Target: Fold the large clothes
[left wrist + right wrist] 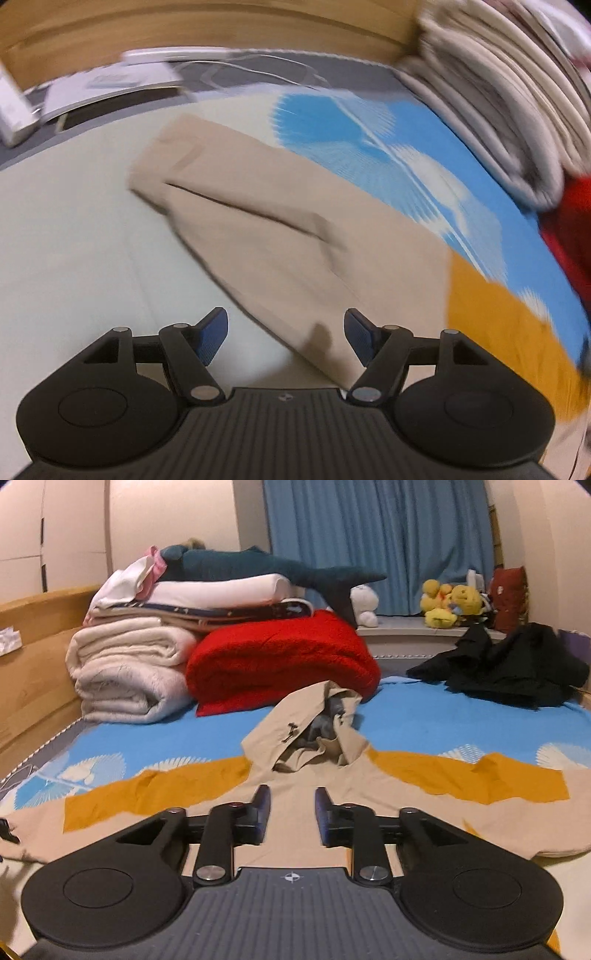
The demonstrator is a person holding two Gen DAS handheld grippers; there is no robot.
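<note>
A beige hooded jacket with a mustard band across the chest lies spread flat on the bed. In the right wrist view its hood point(314, 731) is bunched up and points away from me, with the mustard band point(147, 794) running out to both sides. My right gripper point(291, 812) hovers over the jacket's beige middle, its jaws a narrow gap apart with nothing between them. The left wrist view is blurred. It shows a beige sleeve point(258, 221) stretched out diagonally and a mustard panel point(498, 325). My left gripper point(286, 339) stands wide open just above the sleeve's near edge, holding nothing.
A red blanket point(280, 657) and a stack of white quilts point(125, 672) with a shark plush point(258, 568) on top sit behind the hood. Black clothes point(509, 672) lie at the far right. A wooden bed frame point(33, 657) runs along the left. A blue patterned sheet point(461, 720) covers the bed.
</note>
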